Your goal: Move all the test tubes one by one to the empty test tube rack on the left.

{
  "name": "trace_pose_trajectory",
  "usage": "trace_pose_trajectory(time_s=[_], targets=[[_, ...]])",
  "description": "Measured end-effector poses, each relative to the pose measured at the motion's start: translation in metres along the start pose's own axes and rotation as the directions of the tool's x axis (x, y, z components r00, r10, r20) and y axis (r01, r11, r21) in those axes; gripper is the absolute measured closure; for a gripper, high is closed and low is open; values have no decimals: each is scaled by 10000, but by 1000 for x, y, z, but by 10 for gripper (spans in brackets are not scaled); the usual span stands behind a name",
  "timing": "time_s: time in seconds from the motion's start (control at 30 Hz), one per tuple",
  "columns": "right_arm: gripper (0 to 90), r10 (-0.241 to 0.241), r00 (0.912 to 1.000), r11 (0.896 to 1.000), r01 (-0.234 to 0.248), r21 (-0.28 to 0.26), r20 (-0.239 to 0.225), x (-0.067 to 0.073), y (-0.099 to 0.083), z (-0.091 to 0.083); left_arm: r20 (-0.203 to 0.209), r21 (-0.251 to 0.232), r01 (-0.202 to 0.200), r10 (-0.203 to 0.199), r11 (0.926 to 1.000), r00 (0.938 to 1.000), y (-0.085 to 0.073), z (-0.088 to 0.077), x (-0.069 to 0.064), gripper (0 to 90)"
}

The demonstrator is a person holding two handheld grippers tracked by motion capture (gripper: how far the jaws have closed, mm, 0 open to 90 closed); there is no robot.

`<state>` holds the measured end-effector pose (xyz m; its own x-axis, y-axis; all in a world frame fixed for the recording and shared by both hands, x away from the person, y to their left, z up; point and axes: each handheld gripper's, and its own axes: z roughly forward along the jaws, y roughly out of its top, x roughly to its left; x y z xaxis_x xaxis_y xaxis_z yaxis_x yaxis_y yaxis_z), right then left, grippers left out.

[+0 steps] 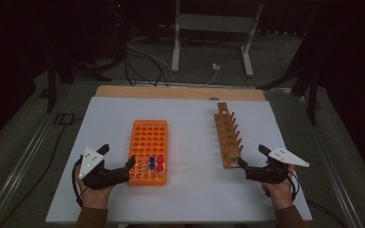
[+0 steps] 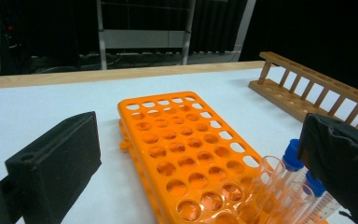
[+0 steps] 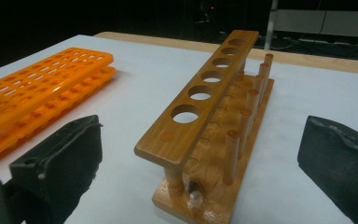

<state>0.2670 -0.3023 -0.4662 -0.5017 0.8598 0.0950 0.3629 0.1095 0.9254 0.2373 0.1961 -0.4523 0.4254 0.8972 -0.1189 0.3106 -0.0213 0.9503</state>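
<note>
An orange tube rack (image 1: 148,142) lies left of centre on the white table, with several capped tubes (image 1: 156,163) in its near rows, blue and red. A wooden rack (image 1: 227,135) with a row of holes stands right of centre. My left gripper (image 1: 119,156) is open at the orange rack's near left corner. From the left gripper view (image 2: 200,140) the orange rack (image 2: 182,144) lies between the jaws, and blue-capped tubes (image 2: 292,155) stand beside the right jaw. My right gripper (image 1: 252,156) is open at the wooden rack's near end. That rack (image 3: 209,102) stands between its jaws (image 3: 205,144), untouched.
The white table top (image 1: 190,194) has a wooden strip (image 1: 180,92) along its far edge. Beyond it are cables and a metal stand (image 1: 211,33) on the dark floor. In the right gripper view the orange rack (image 3: 37,91) lies at the left.
</note>
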Motion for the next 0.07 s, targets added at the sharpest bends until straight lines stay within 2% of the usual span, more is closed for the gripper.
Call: trace_pose_trajectory(time_s=[0.07], targets=[[0,8,10000,10000,-8,-13,14,0,0,0,-18,11,51,-51,10000,10000,-1,0,0,7]])
